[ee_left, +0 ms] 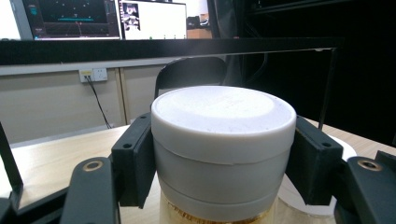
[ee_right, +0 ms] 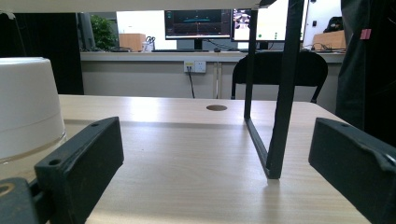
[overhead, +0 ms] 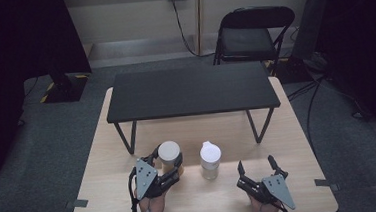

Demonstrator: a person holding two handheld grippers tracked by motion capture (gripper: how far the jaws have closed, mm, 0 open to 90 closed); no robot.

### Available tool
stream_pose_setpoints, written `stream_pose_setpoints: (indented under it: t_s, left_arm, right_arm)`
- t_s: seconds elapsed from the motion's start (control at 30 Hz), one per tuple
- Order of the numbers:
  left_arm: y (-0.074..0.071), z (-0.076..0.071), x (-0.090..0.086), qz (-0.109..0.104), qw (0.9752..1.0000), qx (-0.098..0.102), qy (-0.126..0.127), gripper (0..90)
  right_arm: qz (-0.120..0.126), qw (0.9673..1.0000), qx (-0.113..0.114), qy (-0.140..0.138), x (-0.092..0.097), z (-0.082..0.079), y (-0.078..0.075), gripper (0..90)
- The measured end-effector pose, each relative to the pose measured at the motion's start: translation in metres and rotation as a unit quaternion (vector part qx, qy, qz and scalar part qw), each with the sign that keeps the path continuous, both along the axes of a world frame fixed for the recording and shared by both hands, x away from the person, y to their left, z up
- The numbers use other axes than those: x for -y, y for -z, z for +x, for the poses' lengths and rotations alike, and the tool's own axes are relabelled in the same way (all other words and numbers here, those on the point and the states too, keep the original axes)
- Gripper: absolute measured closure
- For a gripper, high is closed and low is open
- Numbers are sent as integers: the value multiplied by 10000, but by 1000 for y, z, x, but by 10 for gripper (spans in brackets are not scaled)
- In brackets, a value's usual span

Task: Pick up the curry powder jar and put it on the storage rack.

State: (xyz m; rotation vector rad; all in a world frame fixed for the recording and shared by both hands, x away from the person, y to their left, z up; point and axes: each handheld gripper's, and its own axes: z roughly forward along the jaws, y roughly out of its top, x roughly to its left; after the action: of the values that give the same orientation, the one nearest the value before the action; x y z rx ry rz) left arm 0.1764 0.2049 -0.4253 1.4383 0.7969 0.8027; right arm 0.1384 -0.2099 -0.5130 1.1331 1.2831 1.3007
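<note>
At the left of the wooden table (overhead: 104, 157), your left gripper (overhead: 166, 168) is clamped around the white lid (ee_left: 223, 122) of a jar (overhead: 169, 157), one pad pressed to each side of it. The jar stands upright near the table's front edge, just ahead of the black shelf (overhead: 190, 91) that spans the back half. Because you hold the lid rather than the body, I judge that a straight lift could pull the lid free and leave the jar behind, or let the jar swing and tip; a twist with nothing bracing the base could simply spin the whole jar on the wood. Just beside it to the right, apart from it, stands a second white-lidded container (overhead: 211, 159), close enough that a sideways move could knock it over. Farther right, your right gripper (overhead: 259, 173) rests low by the front edge with its jaws spread wide and nothing between them.

The left gripper view shows the pads flat against the lid and a clear base with something tan under it, which the high view cannot resolve. The right gripper view shows the shelf's leg (ee_right: 275, 121) planted straight ahead of the open jaws, an obstacle if you push forward.
</note>
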Motion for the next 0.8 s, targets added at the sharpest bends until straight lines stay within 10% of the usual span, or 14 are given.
stream_pose_setpoints:
  t_s: [0.8]
  left_arm:
    - [-55, 21, -23, 7, 9990, 257, 377, 337]
  right_arm:
    - [-1, 10000, -1, 9, 0, 0, 0, 16]
